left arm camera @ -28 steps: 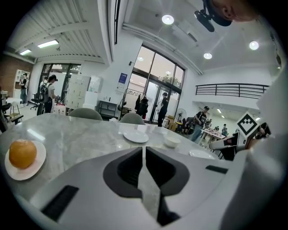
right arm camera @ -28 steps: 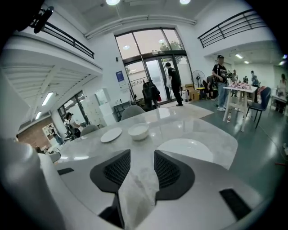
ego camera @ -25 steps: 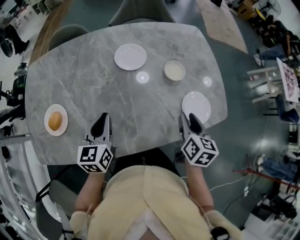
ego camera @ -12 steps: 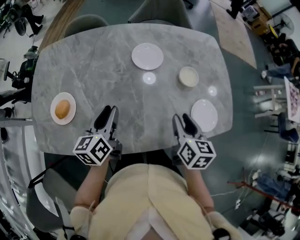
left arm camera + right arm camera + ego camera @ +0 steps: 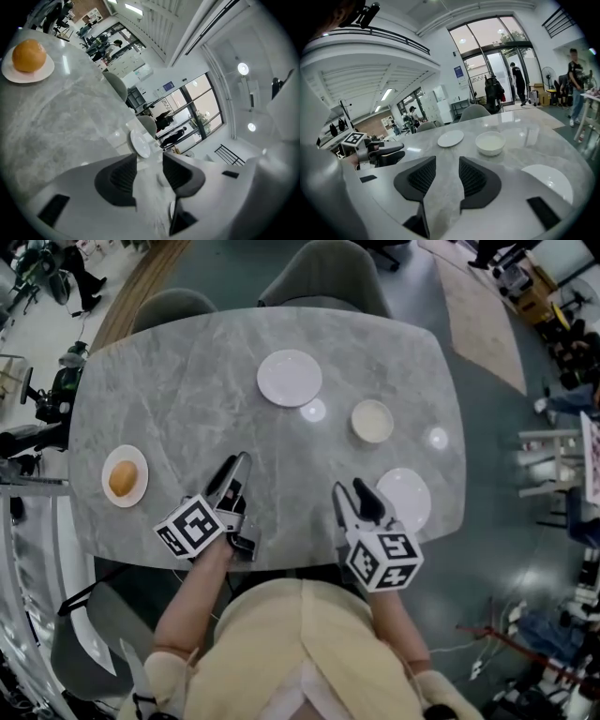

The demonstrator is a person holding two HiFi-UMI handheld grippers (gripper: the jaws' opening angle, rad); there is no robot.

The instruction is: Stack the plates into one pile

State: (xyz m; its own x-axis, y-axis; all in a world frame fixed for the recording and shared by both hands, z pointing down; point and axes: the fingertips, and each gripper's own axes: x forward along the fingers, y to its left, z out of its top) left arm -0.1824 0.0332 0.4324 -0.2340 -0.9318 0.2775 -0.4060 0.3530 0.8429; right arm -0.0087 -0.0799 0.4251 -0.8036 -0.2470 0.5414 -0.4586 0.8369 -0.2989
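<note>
Plates: three, well apart on the table point(image 5: 187, 418): far plate point(image 5: 289, 378), near-right plate point(image 5: 404, 499), left plate point(image 5: 125, 477) carrying one round orange food item point(image 5: 123, 478).
Bowl point(image 5: 372, 421): one, right of centre.
Handling: probably stiff, smooth, light, breakable; best taken at the rim.
Left gripper point(image 5: 237, 461): jaws just opening, now wide, nothing between.
Right gripper point(image 5: 349, 489): jaws apart, empty, near the near-right plate.

Grey marble table point(image 5: 187, 399); 2 grey chairs point(image 5: 323, 273) beyond; dark floor point(image 5: 492, 474); glass doors point(image 5: 499, 70).

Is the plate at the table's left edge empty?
Not empty: a round orange food sits on the plate.
</note>
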